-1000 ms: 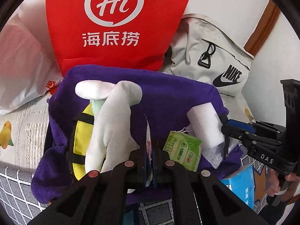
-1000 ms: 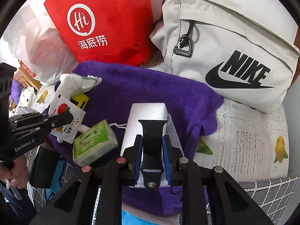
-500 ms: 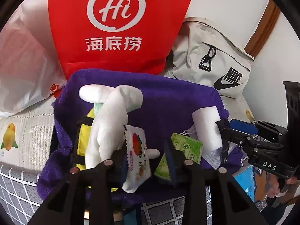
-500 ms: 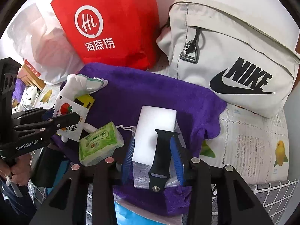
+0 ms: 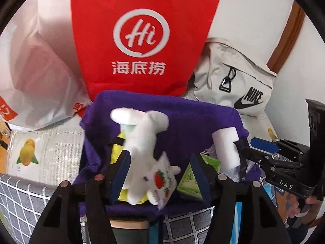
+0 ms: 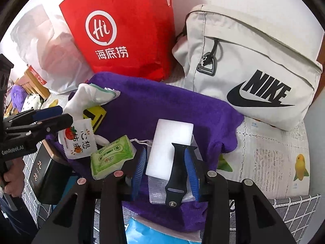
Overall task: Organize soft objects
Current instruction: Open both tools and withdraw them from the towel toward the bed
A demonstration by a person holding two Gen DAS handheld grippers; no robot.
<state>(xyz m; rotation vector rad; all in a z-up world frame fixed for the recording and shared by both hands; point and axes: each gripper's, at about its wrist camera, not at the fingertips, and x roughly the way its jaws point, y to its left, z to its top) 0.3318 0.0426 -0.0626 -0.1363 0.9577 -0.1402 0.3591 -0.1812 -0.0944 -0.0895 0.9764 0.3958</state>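
**Soft items on a purple towel, both claws released**

A purple terry towel (image 6: 172,109) covers the middle of the worktop (image 6: 270,148); a red paper bag with a white "Hi" logo (image 6: 126,30) and a pale grey Nike backpack (image 6: 254,65) stand along the far edge.

Left claw (image 5: 160,170) — jaws apart, having just been opening. A white sachet printed with a tomato (image 5: 162,181) lies between them, loose, resting on a white plush toy (image 5: 142,140) with a yellow-and-black part, at the towel's near-left part. A green tissue packet (image 6: 111,156) lies just beside the sachet.

Right claw (image 6: 165,172) — jaws partly apart, having opened a short while ago. Between them lie a black rubber watch strap (image 6: 178,172) and a white rectangular foam block (image 6: 170,146), the strap on a translucent drawstring pouch (image 6: 156,191) at the towel's near edge; the blue pads (image 6: 138,172) do not press on either.
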